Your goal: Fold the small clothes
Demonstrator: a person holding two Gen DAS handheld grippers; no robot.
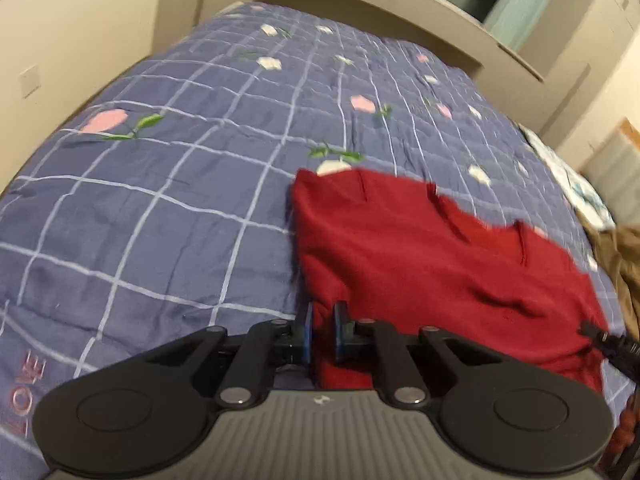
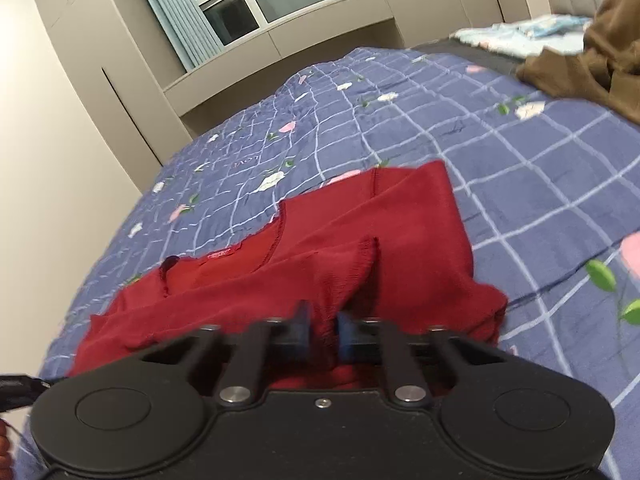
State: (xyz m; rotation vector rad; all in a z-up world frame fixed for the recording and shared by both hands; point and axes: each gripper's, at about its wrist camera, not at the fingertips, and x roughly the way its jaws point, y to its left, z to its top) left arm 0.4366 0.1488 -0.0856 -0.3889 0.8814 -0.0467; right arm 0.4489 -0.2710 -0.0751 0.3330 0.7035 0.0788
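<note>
The left hand-held gripper is clenched on the near edge of the red garment, and the right hand-held gripper pinches a raised fold of it. The garment spreads ahead of both across the blue checked bedspread. Farther right lies brown clothing.

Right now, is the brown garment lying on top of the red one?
No, the brown garment lies apart from the red garment, with bare quilt between.

dim warm indoor light, motion blur across both views, strong fisheye bending and dark corners at the edges
</note>
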